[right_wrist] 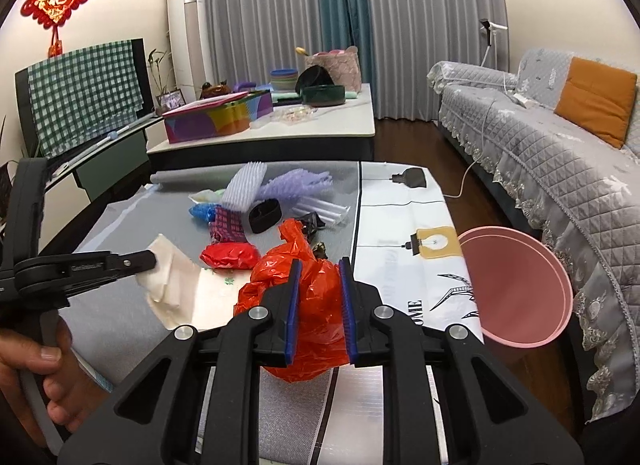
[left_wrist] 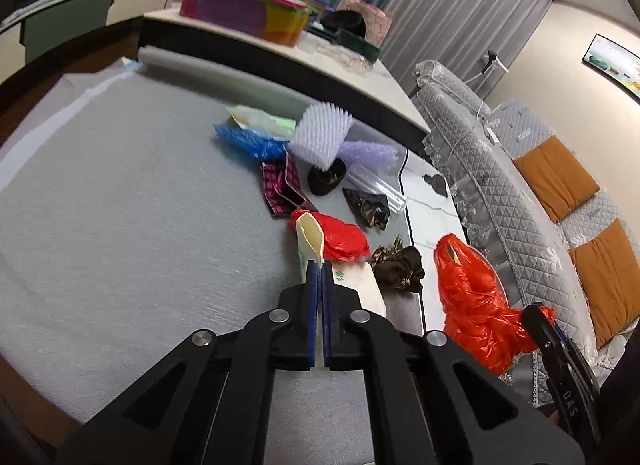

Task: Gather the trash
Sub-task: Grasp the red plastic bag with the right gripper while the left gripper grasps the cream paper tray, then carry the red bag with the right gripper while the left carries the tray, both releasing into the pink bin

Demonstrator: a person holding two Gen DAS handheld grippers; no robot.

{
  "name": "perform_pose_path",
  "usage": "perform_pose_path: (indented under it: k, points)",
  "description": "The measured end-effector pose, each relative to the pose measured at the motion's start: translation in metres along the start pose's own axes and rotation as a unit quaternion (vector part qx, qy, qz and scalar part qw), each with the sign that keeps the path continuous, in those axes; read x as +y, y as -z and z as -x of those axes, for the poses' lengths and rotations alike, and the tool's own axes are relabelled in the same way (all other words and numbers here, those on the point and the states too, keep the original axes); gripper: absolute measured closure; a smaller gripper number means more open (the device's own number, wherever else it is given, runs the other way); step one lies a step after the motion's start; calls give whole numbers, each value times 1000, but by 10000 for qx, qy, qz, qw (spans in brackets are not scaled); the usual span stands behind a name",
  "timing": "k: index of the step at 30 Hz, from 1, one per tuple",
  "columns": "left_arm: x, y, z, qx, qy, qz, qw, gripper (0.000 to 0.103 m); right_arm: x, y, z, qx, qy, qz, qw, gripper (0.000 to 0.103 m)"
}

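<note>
Looking at this, both tongs already have something. The right tongs are clamped on a crumpled orange plastic bag, pads pressing in from both sides, and the bag looks to be hanging just above the near edge of the tabletop. The left tongs are pinched nearly together on the edge of a cream paper bag, which sits at about 9 o'clock from the orange bag in the right view.

The pink bin is off the tabletop's edge at roughly 3 o'clock from the right tongs, mouth tipped this way, so I'd guess that's where everything goes.

Handling-wise, the orange bag is about as light and squishy as trash gets. It crushes flat under the pads and is probably a bit slick, so grabbing a fat bunched-up part beats a single loose flap. The paper bag is stiffer but thin, so an edge pinch works, though it'll flop and swing.

The rest of the pile is at 12 o'clock: a red wad, a blue crinkly bag, a pink patterned wrapper, white foam netting, purple foam netting, clear tubes and a dark band. All of it looks featherweight; the tubes might roll.
</note>
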State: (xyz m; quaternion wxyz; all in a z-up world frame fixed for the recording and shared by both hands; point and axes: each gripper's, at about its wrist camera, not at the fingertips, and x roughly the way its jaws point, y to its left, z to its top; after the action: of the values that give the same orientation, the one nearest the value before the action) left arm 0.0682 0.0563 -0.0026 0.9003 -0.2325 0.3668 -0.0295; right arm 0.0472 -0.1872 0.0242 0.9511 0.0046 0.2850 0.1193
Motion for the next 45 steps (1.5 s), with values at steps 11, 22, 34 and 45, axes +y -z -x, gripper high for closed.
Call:
perform_pose_path:
  k: [11, 22, 34, 45]
  points:
    - [-15, -1, 24, -294, 169, -285, 9990, 101, -12, -12, 21, -239, 131, -50, 9996, 85]
    - [-50, 0, 30, -497, 252, -826, 9950, 101, -45, -31, 36, -329, 332, -254, 9986, 85]
    - [-117, -5, 12, -433, 517, -1246, 9899, 101, -120, -80, 44, -570, 765, -368, 9948, 85]
    - [-206, -3, -33, -327, 921, -1740, 9799, 101, -212, -99, 32, -683, 1305, -600, 9873, 85]
